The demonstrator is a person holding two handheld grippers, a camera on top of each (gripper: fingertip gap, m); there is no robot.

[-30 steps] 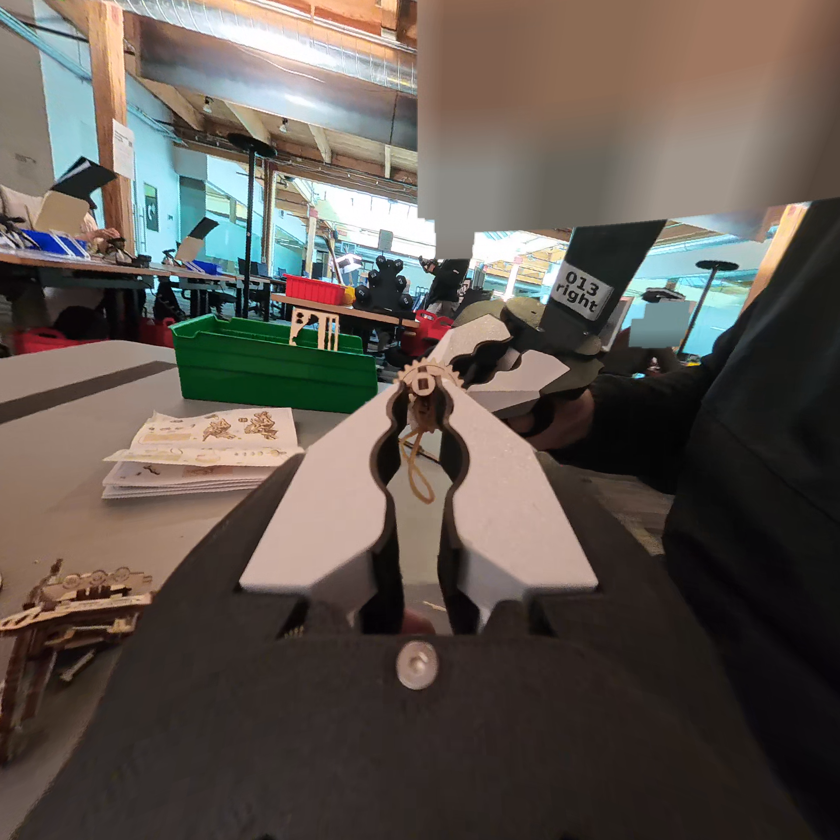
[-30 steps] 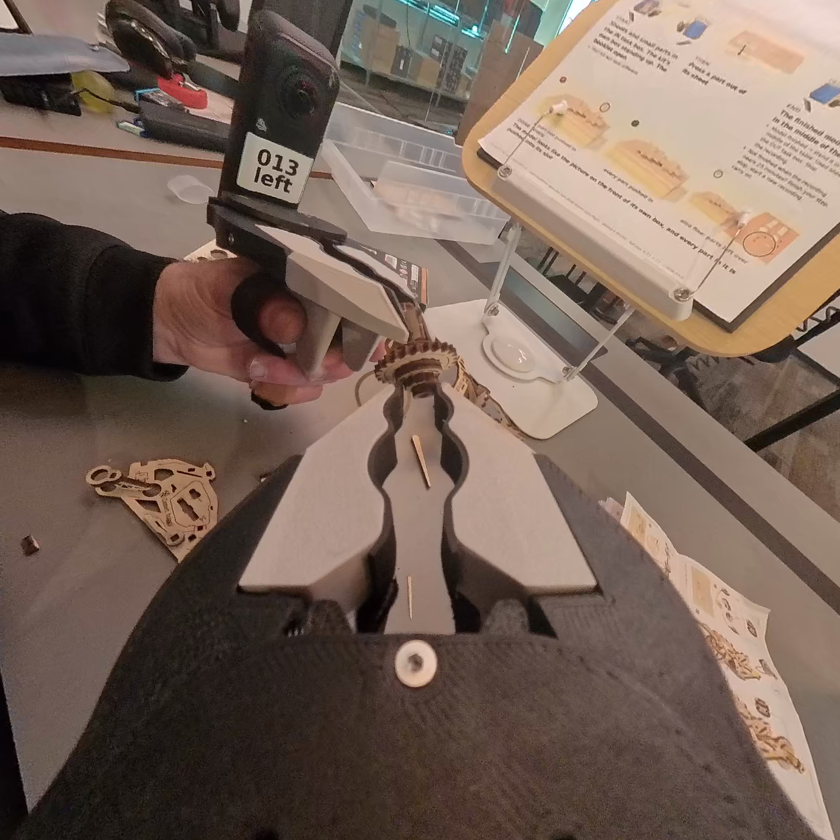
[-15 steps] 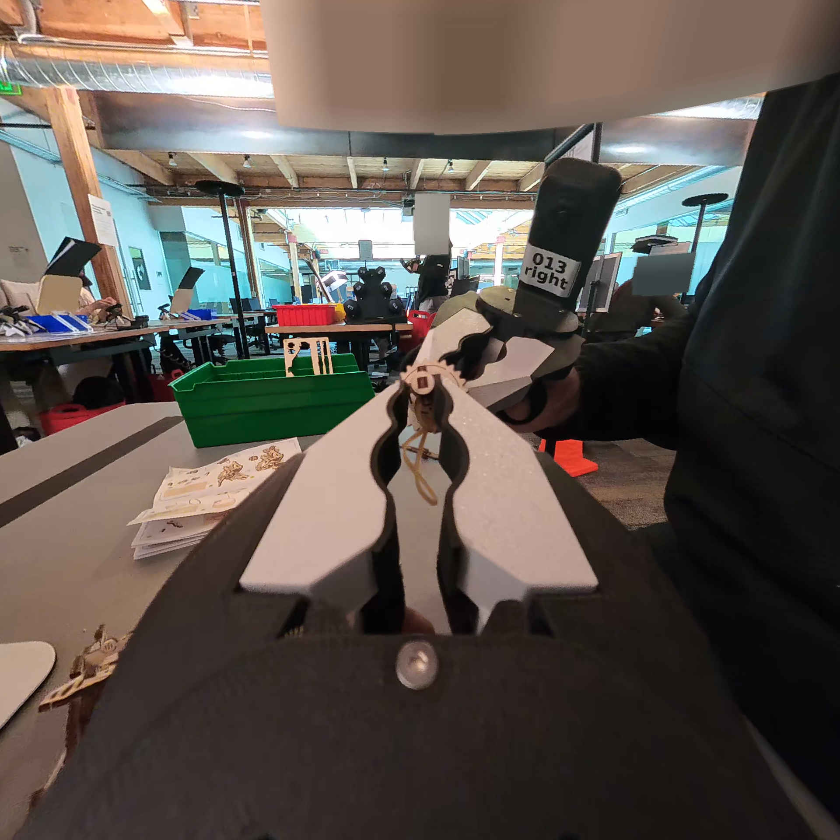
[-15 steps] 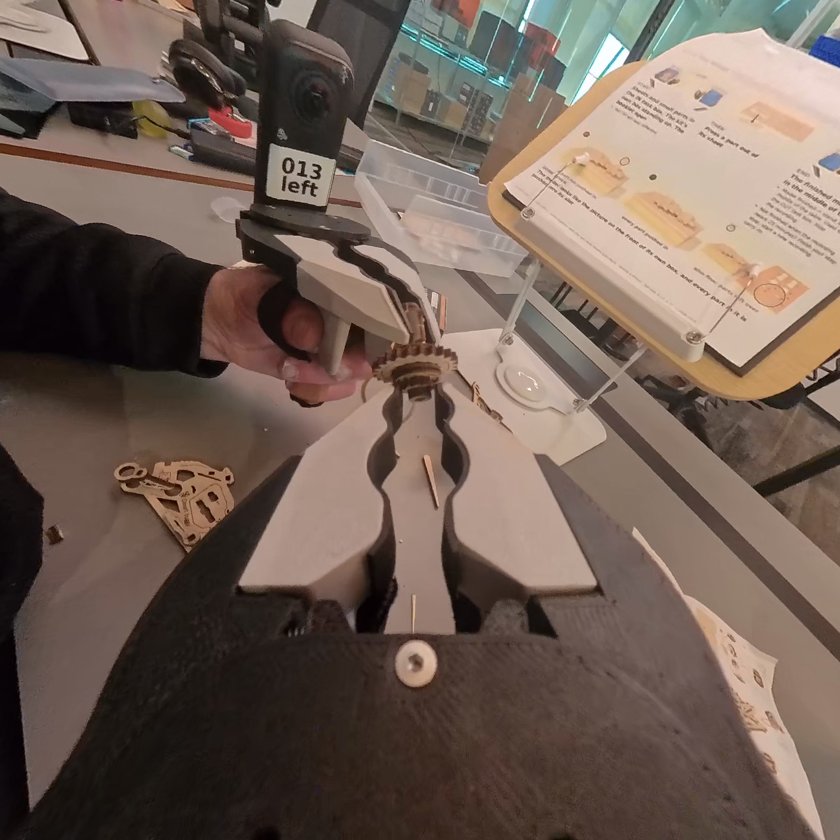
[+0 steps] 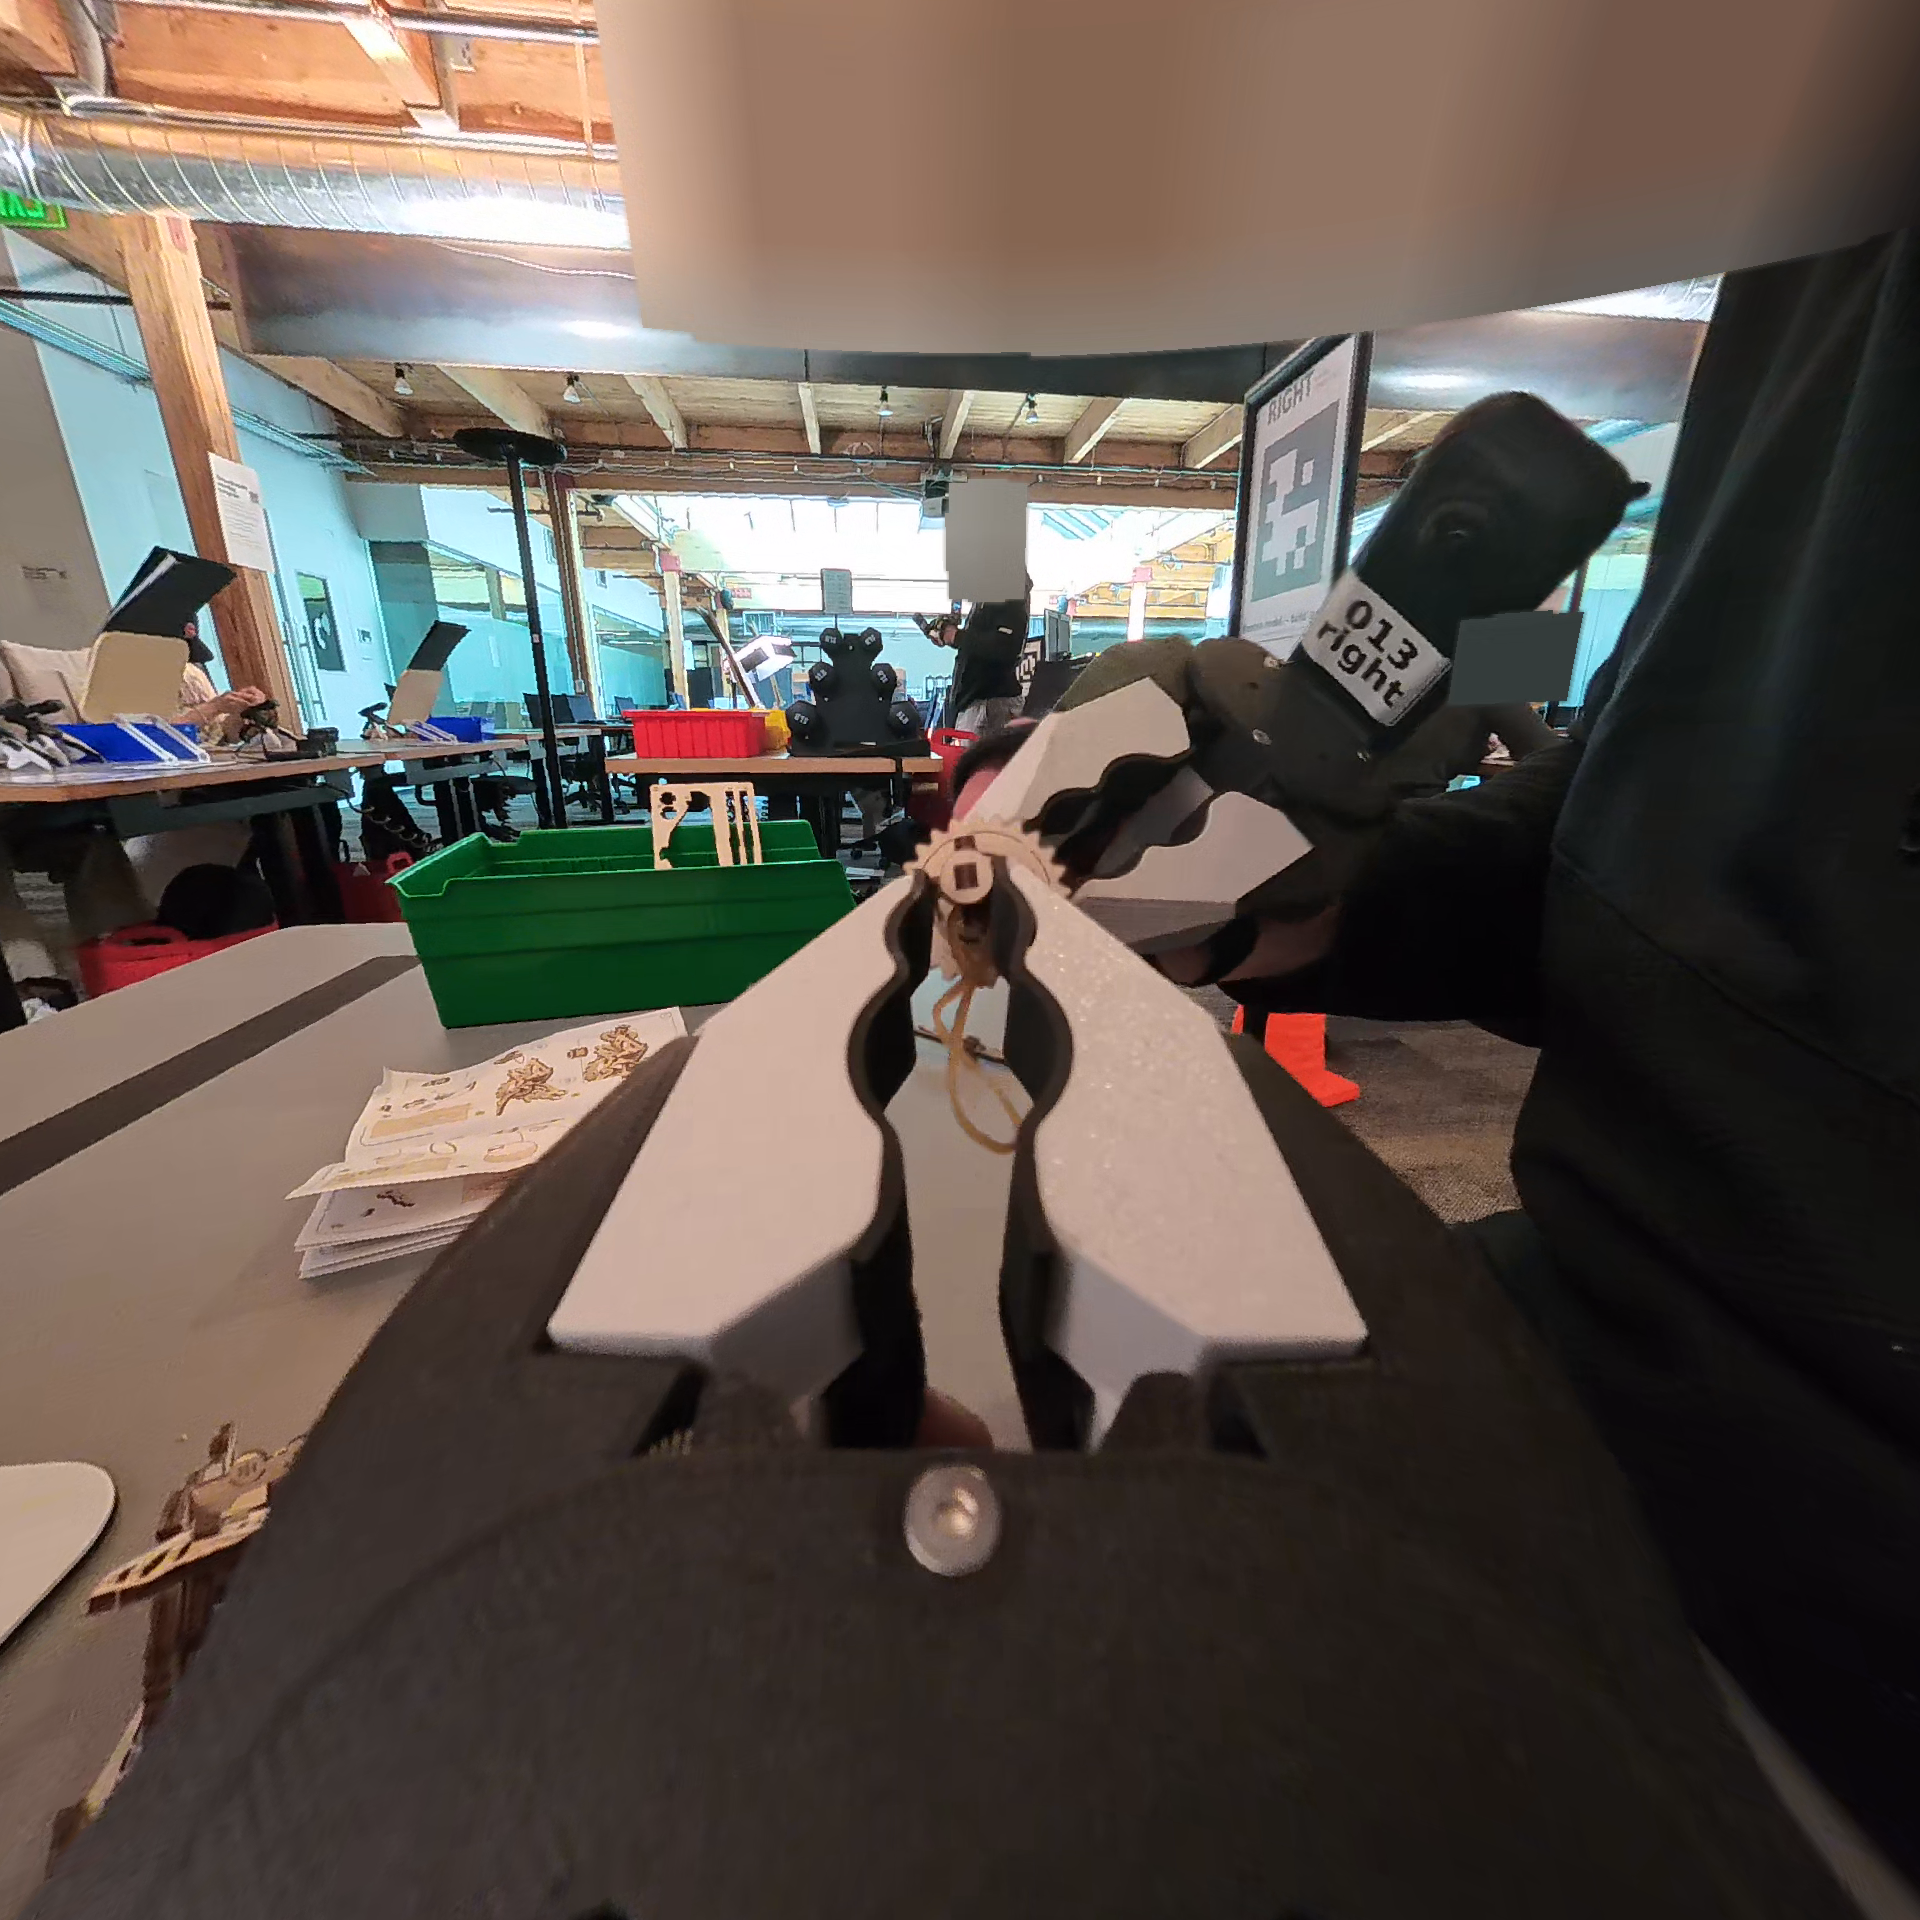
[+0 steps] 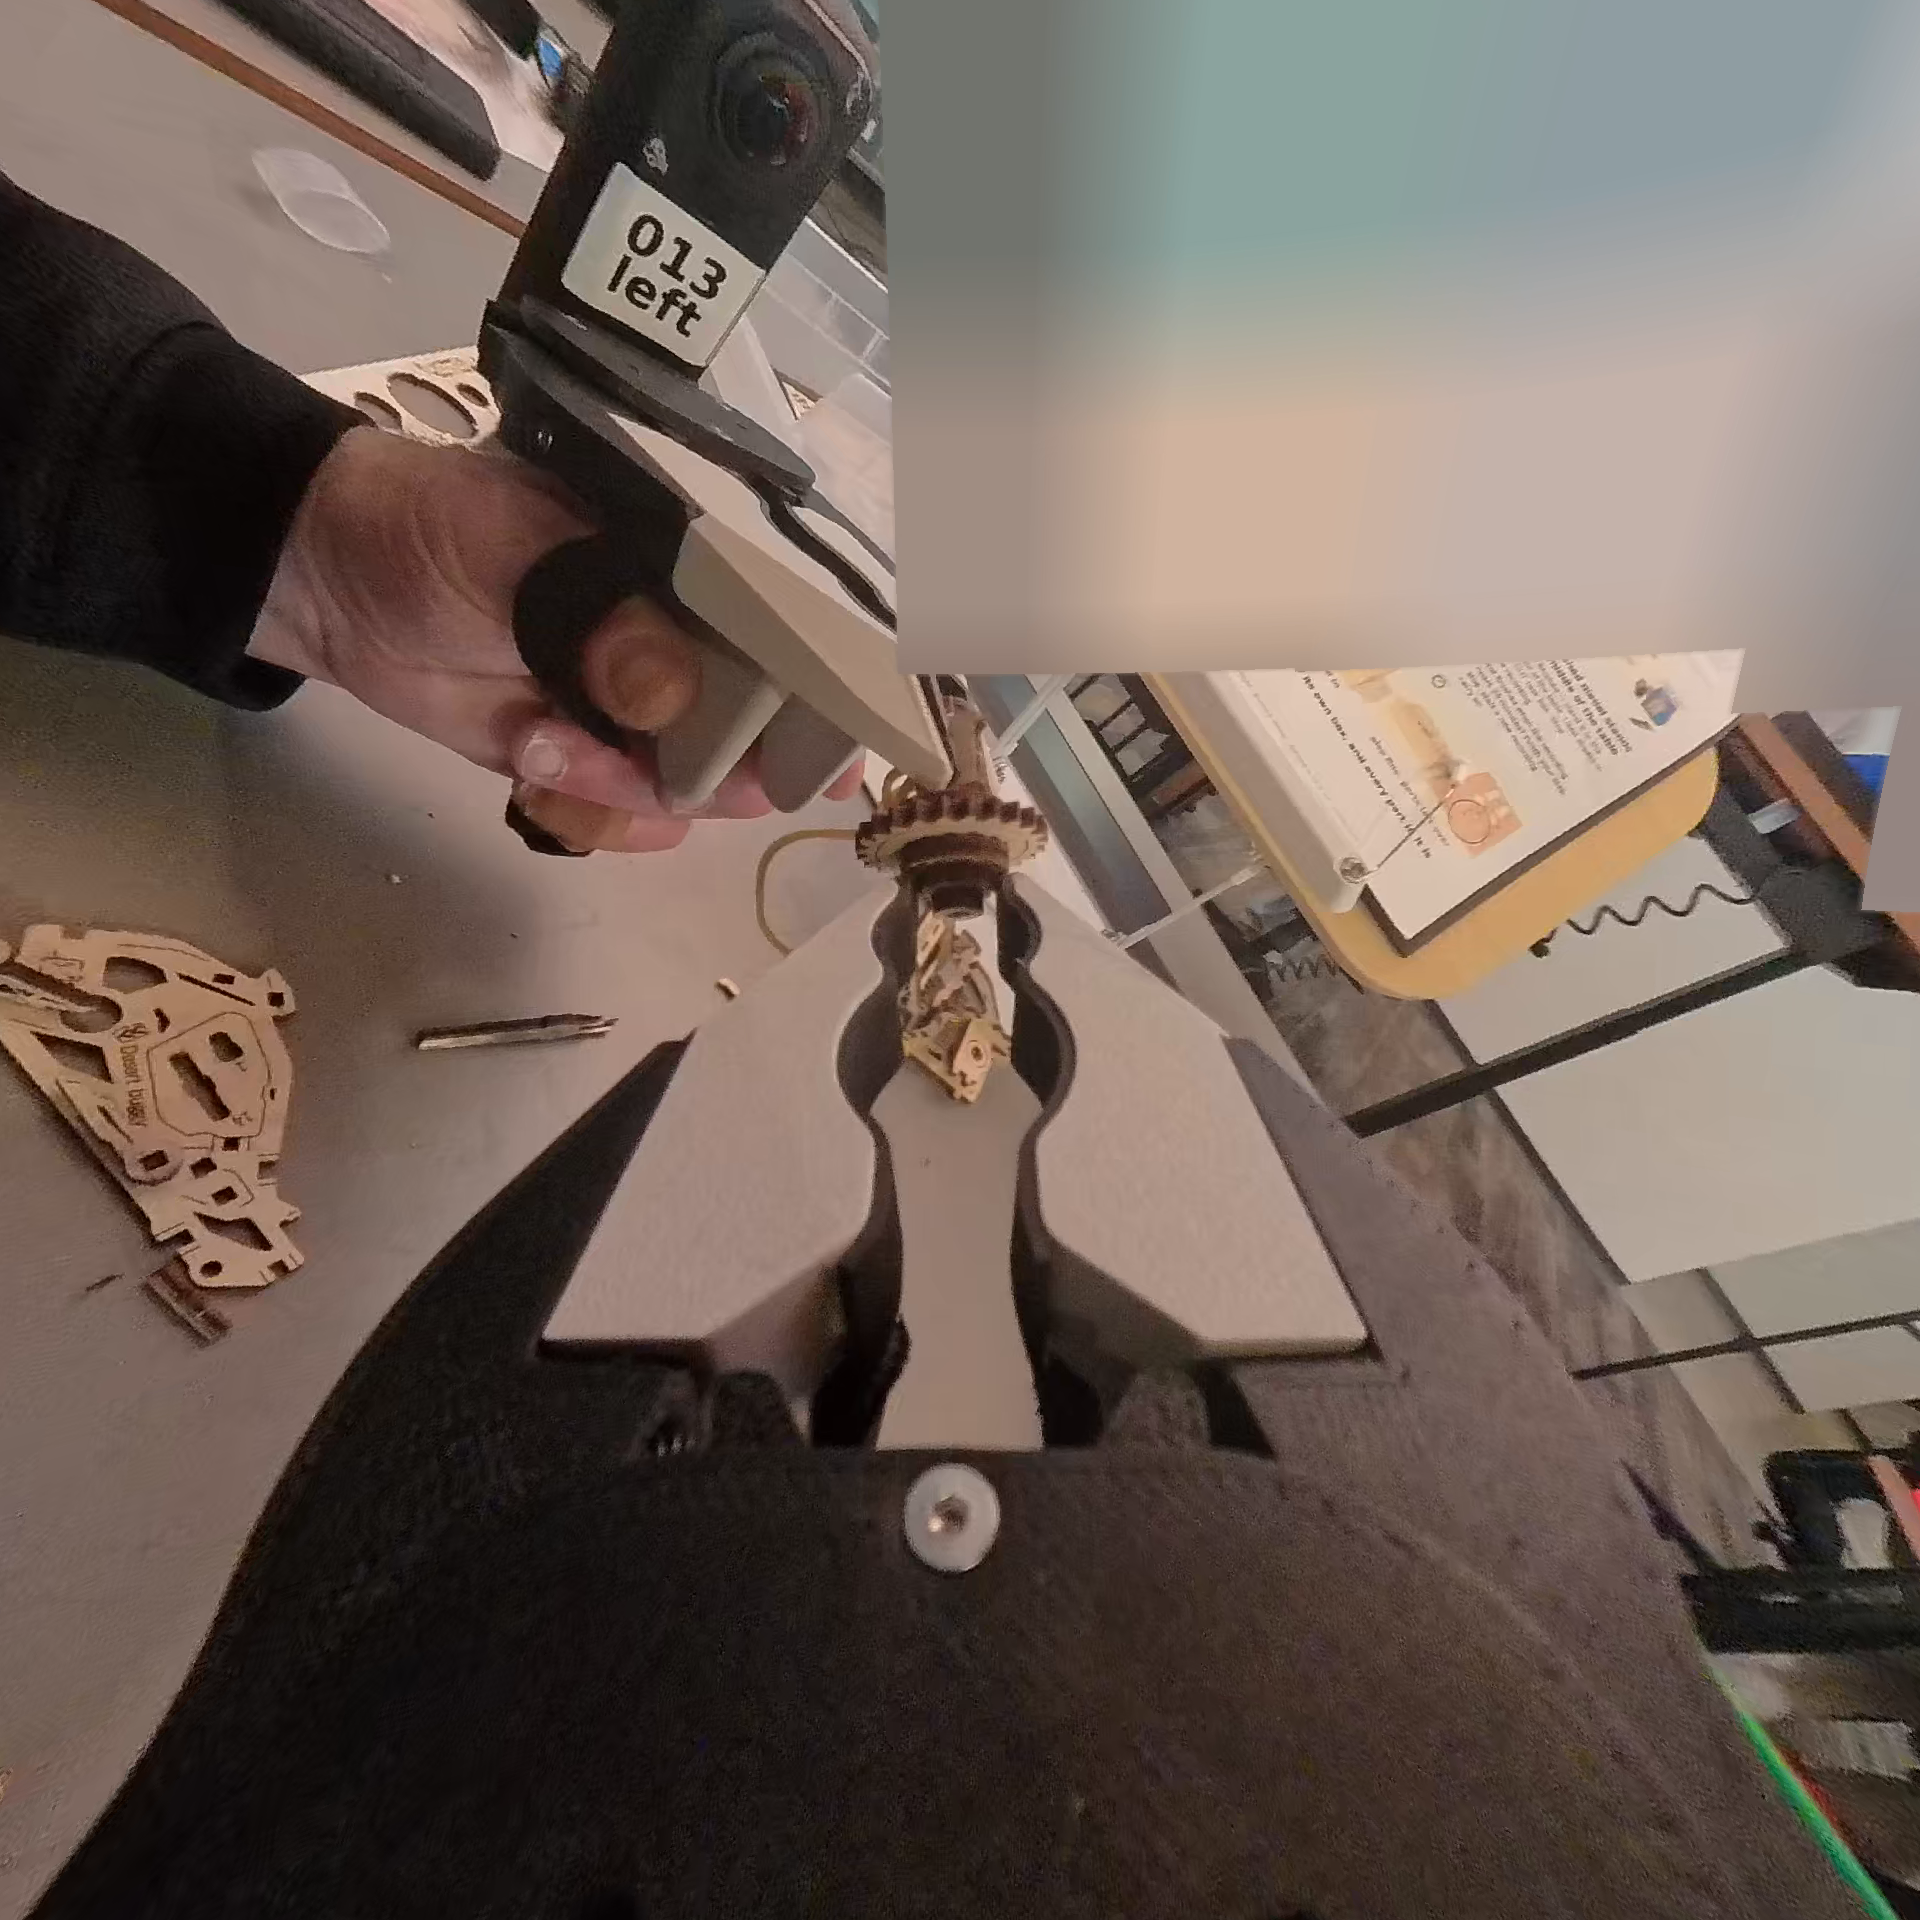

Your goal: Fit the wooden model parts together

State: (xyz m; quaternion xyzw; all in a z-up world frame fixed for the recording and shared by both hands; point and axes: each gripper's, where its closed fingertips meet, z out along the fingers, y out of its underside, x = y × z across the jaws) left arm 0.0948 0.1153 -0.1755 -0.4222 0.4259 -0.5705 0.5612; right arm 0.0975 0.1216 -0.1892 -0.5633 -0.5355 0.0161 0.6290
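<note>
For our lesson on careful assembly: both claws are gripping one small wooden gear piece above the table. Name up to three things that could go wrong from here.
1. Both the left claw and the right claw pinch the same wooden gear assembly by the tips only; a twist could snap it or let it slip.
2. The loose rubber band dangling beneath it could snag or come off.
3. If it drops, it may fall among the wooden cut-out sheets on the table.
</note>
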